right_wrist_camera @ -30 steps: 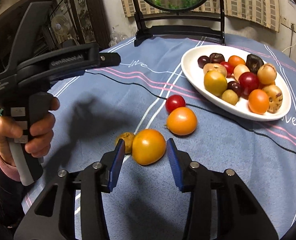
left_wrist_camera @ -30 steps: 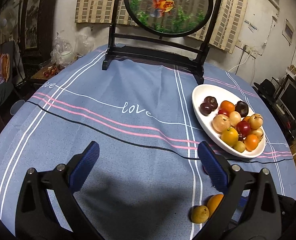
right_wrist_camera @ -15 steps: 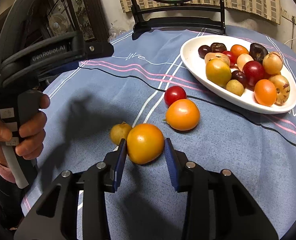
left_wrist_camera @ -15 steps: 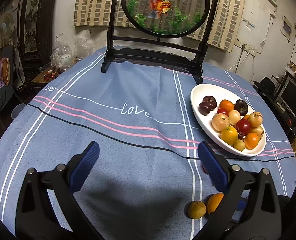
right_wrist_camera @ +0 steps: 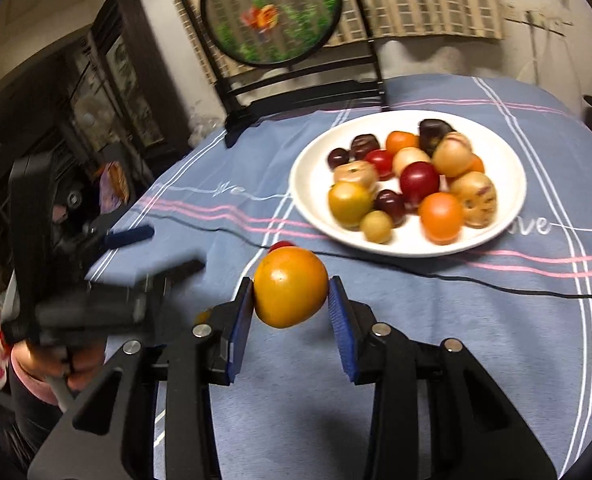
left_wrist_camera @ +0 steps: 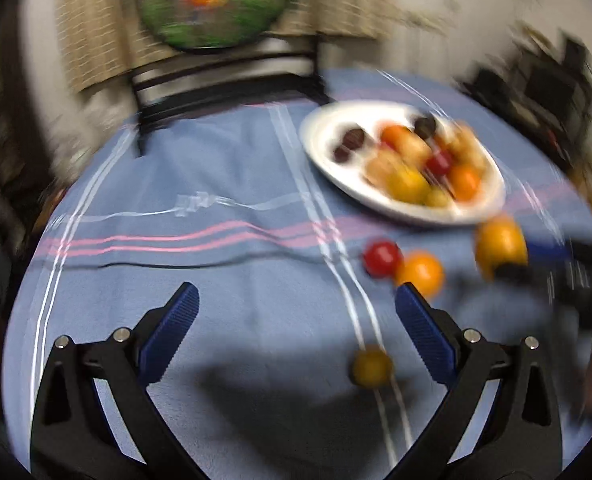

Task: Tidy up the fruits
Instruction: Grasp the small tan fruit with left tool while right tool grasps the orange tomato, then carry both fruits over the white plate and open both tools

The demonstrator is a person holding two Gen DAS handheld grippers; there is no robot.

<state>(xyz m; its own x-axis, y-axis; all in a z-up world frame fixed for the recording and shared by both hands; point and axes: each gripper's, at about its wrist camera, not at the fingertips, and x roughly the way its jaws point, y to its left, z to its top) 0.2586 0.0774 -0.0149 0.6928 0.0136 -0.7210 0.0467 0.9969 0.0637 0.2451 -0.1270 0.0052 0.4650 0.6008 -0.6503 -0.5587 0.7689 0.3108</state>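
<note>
though blurred, round yellow-orange fruit [right_wrist_camera: 290, 286]

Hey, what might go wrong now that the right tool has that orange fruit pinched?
1. The orange-yellow fruit is round and smooth, pinched only at its sides by the right tool; it may slip and roll.
2. The white plate is already crowded, so dropping it in may knock fruits out.
3. The left view is motion-blurred; the open left tool might bump the small yellow fruit.
</note>
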